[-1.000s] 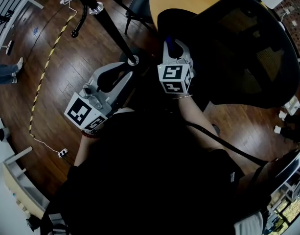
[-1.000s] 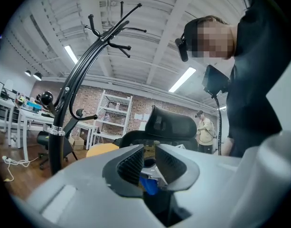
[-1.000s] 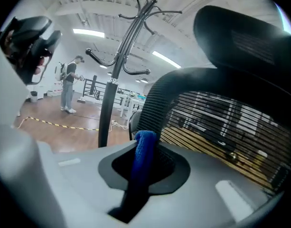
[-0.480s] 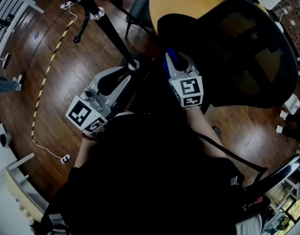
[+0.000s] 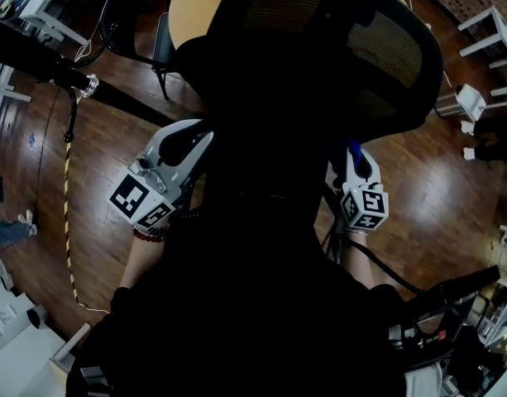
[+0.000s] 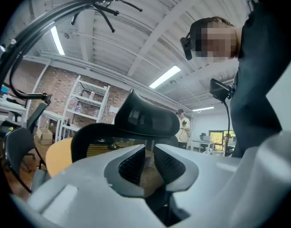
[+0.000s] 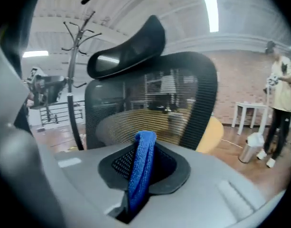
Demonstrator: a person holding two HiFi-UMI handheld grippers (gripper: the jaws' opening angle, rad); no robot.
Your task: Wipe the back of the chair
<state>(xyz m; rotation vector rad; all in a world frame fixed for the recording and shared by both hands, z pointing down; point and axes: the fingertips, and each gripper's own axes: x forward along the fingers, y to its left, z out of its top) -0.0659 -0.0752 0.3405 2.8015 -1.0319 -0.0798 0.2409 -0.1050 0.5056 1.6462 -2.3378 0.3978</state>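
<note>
The right tool [image 7: 144, 151] clamps a blue cloth [image 7: 139, 177]; the chair back [image 7: 154, 103] stands just ahead of it, apart. On the left tool [image 6: 149, 158] the jaws have just been closing, a slit apart, nothing between. Wiping seems yet to begin.

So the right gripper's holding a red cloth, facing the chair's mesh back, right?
Not red: the cloth clamped in the right gripper is blue, as the right gripper view shows. The rest holds: it faces the chair's mesh back.
</note>
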